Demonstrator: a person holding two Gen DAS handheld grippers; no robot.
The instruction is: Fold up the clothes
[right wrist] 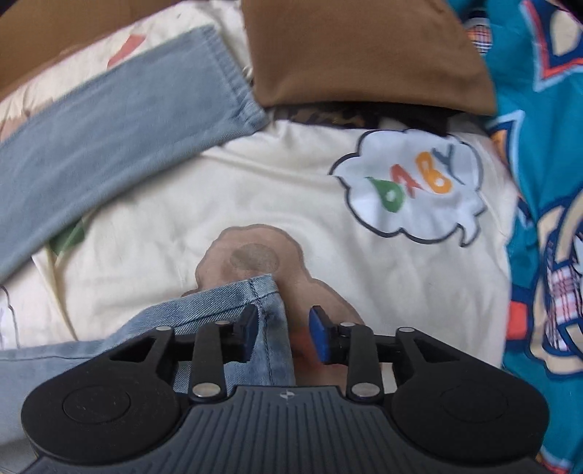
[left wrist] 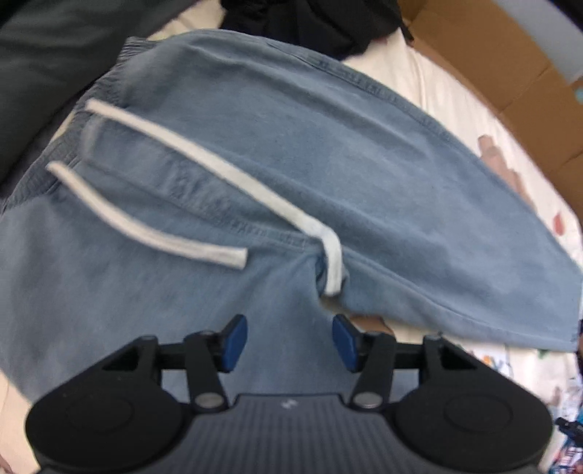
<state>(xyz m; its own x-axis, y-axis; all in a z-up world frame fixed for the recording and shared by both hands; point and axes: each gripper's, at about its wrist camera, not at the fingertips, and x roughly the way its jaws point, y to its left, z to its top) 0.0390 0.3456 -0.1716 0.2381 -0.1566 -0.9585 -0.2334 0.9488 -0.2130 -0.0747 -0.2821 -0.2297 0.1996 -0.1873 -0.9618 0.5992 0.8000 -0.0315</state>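
Trousers (left wrist: pixel 255 153) of light blue denim lie spread on a cream bedsheet (right wrist: pixel 255 182) printed with cartoon shapes. At the waist end, seen from the left wrist camera, the elastic band sits toward the upper left, and a white drawstring (left wrist: pixel 204 160) trails across the front in two loose ends, one stopping short on the cloth, the other tucking into the fold at the crotch. From the right wrist camera, one trouser leg (right wrist: pixel 109 120) runs diagonally across the sheet to its hem near the top, while a second hem corner (right wrist: pixel 251 291) lies close in, just ahead of the tool.

The left gripper (left wrist: pixel 289 342) hovers over the denim below the crotch, its jaws spread apart with nothing between the blue pads (left wrist: pixel 235 341). The right gripper (right wrist: pixel 282 337) also has its jaws spread; the near hem edge lies between them, right beside the left pad, but it is not pinched.

Beyond the trousers, a brown cloth (right wrist: pixel 364 54) sits at the far end of the leg, and a teal printed cloth (right wrist: pixel 539 146) covers the right side. A speech bubble print (right wrist: pixel 411 186) reading "BABY" marks the sheet. A dark garment (left wrist: pixel 309 22) and a cardboard box (left wrist: pixel 510 73) lie past the waistband.
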